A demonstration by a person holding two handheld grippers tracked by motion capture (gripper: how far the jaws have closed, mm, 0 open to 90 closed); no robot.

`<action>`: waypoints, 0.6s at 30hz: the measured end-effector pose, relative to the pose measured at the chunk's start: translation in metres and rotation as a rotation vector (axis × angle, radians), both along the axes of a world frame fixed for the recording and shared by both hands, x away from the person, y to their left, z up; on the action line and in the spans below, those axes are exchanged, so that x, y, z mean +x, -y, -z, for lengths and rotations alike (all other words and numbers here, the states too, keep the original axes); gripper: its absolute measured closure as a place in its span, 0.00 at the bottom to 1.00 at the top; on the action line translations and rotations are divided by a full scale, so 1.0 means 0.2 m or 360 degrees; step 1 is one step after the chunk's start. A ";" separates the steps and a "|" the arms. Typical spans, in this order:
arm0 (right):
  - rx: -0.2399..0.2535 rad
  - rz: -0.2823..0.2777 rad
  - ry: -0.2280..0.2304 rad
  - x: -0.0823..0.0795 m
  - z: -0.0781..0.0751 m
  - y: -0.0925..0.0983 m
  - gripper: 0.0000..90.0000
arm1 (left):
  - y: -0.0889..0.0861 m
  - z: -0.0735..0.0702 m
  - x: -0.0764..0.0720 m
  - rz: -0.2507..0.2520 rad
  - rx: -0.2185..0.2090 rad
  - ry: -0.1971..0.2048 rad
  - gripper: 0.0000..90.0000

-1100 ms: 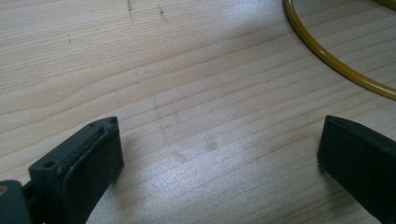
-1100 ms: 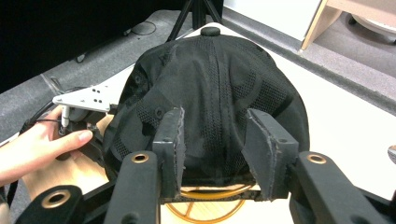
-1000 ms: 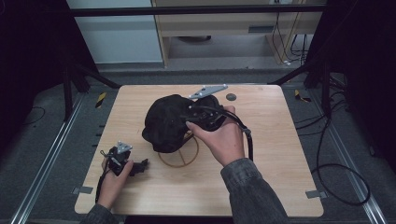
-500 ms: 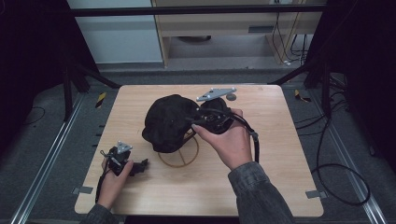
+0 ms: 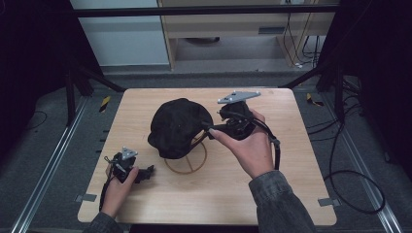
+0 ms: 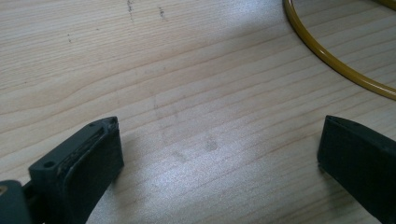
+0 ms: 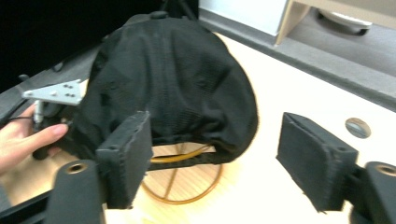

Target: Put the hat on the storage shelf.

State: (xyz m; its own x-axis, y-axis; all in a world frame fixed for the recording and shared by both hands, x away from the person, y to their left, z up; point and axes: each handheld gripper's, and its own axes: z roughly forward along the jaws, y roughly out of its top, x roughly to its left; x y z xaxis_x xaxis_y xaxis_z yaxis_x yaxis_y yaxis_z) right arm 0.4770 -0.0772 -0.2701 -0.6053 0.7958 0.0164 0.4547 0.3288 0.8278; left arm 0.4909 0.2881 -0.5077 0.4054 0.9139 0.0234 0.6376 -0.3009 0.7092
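My left tool (image 5: pixel 144 171) has not moved since half a second ago: it lies low on the surface (image 5: pixel 301 145) near the front left corner, my left hand (image 5: pixel 118 187) around it. Its jaws are spread wide with nothing between them, and in the left gripper view they frame bare pale wood, with an arc of the yellow wire ring (image 6: pixel 327 56) curving past the upper right. At the middle of the surface the black cap (image 5: pixel 179 126) sits on its yellow wire stand (image 5: pixel 187 162), where it was before. My right tool (image 5: pixel 214 131) has drawn back and lifted off the cap, its grey three-cornered plate (image 5: pixel 238 96) now higher and further right than a moment ago. My right hand (image 5: pixel 250 145) holds it just beside the cap's right side. In the right gripper view its jaws stand released, well apart, with the cap (image 7: pixel 173 79) beyond them and not between them.

The surface is a light wooden board with rounded corners. Around it lies grey floor, with metal rails (image 5: pixel 48 165) along both sides, black cables (image 5: pixel 350 179) at the right and pale cabinets (image 5: pixel 233 29) behind. I can read no writing or labels anywhere.
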 end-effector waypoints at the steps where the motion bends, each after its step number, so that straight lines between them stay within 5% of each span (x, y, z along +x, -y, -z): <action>1: -0.0003 0.0019 0.0012 0.00 0.00 0.01 0.20 | 0.00 0.00 0.00 0.0000 0.0001 0.0000 0.00; 9: -0.0015 0.0057 0.0033 -0.01 0.01 0.10 0.07 | 0.00 0.00 0.00 0.0000 -0.0001 0.0000 0.00; 18: -0.0013 0.0129 0.0031 -0.04 0.07 0.24 0.06 | 0.01 0.00 0.00 0.0000 -0.0004 0.0006 0.00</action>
State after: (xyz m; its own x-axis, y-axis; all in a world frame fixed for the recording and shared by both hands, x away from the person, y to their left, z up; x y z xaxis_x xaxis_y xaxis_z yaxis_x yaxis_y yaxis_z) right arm 0.4699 -0.1251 -0.2841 -0.5393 0.8421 -0.0014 0.4639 0.2984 0.8341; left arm 0.4904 0.2870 -0.5082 0.4050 0.9140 0.0224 0.6349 -0.2988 0.7125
